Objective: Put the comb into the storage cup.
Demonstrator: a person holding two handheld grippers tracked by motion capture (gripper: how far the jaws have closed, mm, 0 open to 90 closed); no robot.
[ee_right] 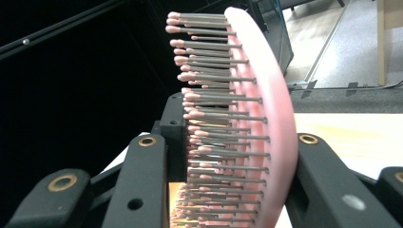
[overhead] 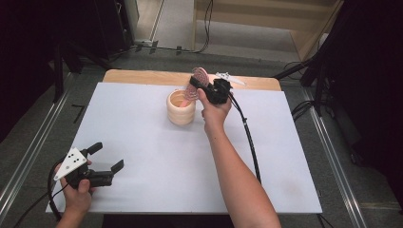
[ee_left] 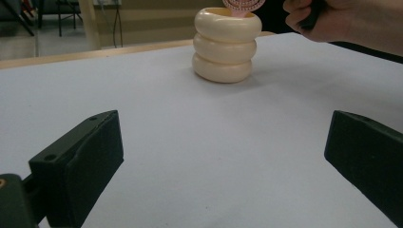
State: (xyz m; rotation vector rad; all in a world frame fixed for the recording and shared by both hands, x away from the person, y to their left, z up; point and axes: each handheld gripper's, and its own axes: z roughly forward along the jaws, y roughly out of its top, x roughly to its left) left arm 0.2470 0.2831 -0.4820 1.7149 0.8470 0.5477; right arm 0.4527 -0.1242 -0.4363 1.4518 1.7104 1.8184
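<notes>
Seen from the high view, the right claw point(overhead: 196, 88) is clamping a pink plastic hairbrush with grey bristle pins point(overhead: 197, 81), holding it at the mouth of a cream holder shaped like three stacked rings point(overhead: 180, 108) on the white surface point(overhead: 157, 142); the left claw point(overhead: 105, 156) is lying wide open and empty near the front edge.

From the left gripper view, the holder point(ee_left: 223, 45) is looking smooth, rounded and stiff.

From the right gripper view, the jaws are pinching the hairbrush point(ee_right: 256, 128) across pins and back; it is probably light, its pins springy, so the rigid back is the safer hold.
</notes>
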